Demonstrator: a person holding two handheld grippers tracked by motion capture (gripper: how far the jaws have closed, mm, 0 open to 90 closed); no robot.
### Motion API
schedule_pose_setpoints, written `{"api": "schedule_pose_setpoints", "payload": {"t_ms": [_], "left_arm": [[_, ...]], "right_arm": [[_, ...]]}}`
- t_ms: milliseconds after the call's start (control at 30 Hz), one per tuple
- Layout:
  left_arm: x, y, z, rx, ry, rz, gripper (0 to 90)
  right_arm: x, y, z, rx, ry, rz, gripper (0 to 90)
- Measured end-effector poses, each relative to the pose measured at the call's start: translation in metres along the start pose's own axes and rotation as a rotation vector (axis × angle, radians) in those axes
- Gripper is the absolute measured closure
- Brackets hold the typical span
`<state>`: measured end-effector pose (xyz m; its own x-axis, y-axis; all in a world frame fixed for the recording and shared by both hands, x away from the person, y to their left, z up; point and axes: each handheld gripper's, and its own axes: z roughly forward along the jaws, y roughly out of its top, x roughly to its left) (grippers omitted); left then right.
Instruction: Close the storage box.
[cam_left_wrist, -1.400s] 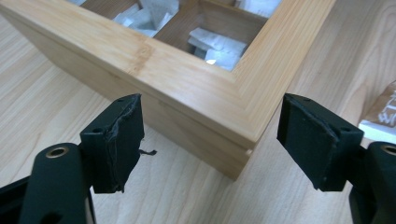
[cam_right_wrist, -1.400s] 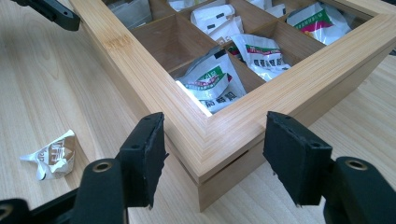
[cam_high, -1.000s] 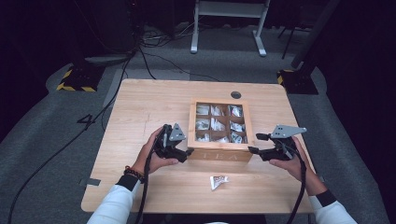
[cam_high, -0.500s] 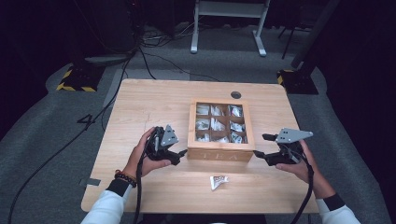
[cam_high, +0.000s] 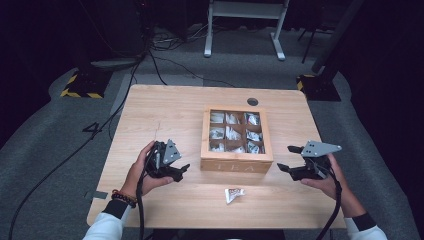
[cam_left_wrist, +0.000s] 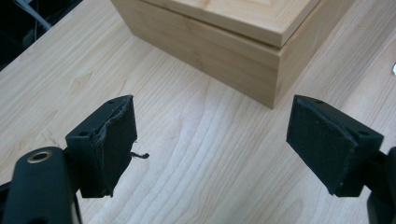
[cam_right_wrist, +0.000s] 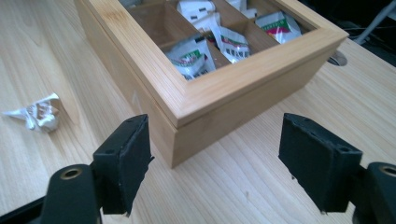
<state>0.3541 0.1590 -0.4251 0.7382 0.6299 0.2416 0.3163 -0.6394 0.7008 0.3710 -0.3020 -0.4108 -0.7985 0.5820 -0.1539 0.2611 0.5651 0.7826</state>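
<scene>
Both grippers have drawn back from the tea box, fingers apart.

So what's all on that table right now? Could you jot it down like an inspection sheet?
Surface: wooden table, bare around the box.
Job's things: tea box, lid shut, packets behind its glass.
Clutter: one crumpled packet in front of the box.
Grippers: left gripper open, holding nothing; right gripper open, holding nothing, jaws just widened.
Cables: one trails from each gripper; more on the floor.
Surroundings: grey floor, white stand behind.
</scene>
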Motion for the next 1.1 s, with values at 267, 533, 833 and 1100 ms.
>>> {"api": "schedule_pose_setpoints", "payload": {"t_ms": [267,533,833,1100], "left_arm": [[-0.002,-0.013,-0.004,0.041,0.038,0.02,16.6],[-0.005,-0.032,-0.013,0.042,0.064,-0.012,16.7],[-0.006,-0.057,-0.018,0.068,0.068,-0.031,16.5],[-0.004,-0.072,-0.018,0.074,0.064,-0.04,16.6]], "right_arm": [[-0.002,-0.012,-0.003,0.007,-0.001,0.043,25.4],[-0.001,-0.027,-0.005,0.033,-0.03,0.029,25.4],[-0.002,-0.05,-0.006,0.075,-0.07,0.036,25.2],[-0.007,-0.071,-0.009,0.093,-0.095,0.091,24.2]]}}
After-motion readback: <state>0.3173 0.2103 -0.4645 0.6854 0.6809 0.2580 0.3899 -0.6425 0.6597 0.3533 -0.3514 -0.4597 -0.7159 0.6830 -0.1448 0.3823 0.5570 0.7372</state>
